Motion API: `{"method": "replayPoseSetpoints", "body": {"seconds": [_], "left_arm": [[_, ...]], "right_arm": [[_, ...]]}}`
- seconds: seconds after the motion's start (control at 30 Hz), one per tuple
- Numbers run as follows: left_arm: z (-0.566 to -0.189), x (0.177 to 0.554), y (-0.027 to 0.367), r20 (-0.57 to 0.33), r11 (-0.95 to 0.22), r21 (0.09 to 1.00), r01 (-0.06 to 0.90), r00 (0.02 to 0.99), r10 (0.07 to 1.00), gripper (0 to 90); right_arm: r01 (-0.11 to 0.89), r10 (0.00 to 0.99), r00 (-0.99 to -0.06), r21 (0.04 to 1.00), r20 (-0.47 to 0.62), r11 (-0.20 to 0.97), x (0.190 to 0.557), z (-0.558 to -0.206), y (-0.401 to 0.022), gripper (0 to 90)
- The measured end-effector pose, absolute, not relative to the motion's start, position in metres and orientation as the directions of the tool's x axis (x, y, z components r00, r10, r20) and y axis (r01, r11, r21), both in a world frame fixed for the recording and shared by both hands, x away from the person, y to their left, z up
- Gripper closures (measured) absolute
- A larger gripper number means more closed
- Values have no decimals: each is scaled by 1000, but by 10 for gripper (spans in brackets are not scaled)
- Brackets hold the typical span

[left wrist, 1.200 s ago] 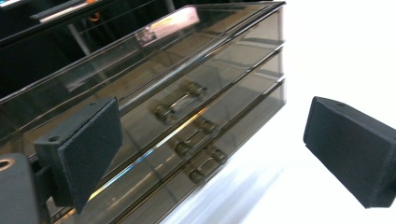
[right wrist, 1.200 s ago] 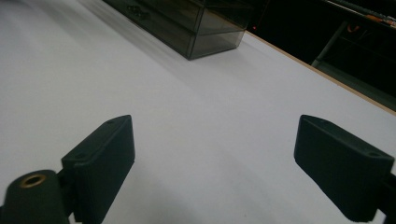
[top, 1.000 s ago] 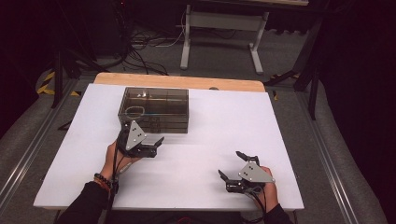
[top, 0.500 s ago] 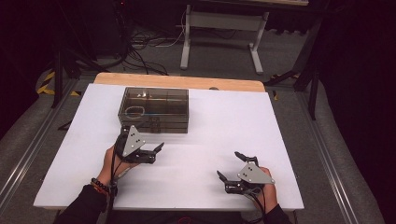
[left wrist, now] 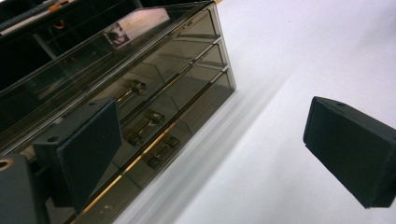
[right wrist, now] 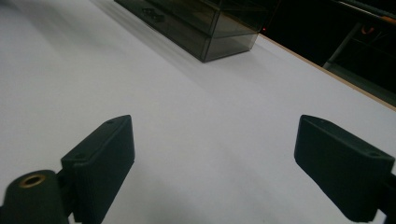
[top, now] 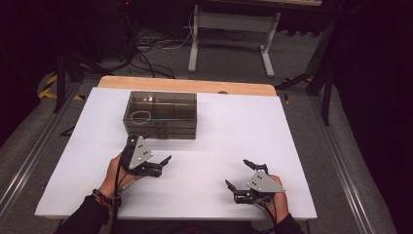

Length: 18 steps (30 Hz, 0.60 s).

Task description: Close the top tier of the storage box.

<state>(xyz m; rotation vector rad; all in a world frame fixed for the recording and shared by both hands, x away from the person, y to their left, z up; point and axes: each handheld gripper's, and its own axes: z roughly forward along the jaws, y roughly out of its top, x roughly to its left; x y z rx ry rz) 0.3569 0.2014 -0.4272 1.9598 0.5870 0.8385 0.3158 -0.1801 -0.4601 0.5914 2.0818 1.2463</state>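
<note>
The smoked-plastic drawer box [top: 161, 115] stood at 11 o'clock on the table [top: 234, 126], its three stacked drawers facing the person so that the small handles [left wrist: 148, 122] could be reached from the near edge. All three drawers appeared closed. A thin looped item, too small to identify, lay in the box's top compartment.

The left hand-held gripper [top: 155, 165] hovered just in front of the box at 7 o'clock, jaws spread and empty; in the left gripper view the drawer handles lay beside its left pad, a position judged suitable for approaching a handle. The right hand-held gripper [top: 241, 179] rested at 5 o'clock, well apart from the box, jaws likewise spread and empty, apparently kept clear of the working side.
</note>
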Motion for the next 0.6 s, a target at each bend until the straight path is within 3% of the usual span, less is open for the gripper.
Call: {"method": "replayPoseSetpoints", "body": {"seconds": [0.6], "left_arm": [[-427,345,202,322,-475,879,49,675,664,57]], "right_arm": [[53,644,-708,888,-289,456,315,-460,-177,125]]}}
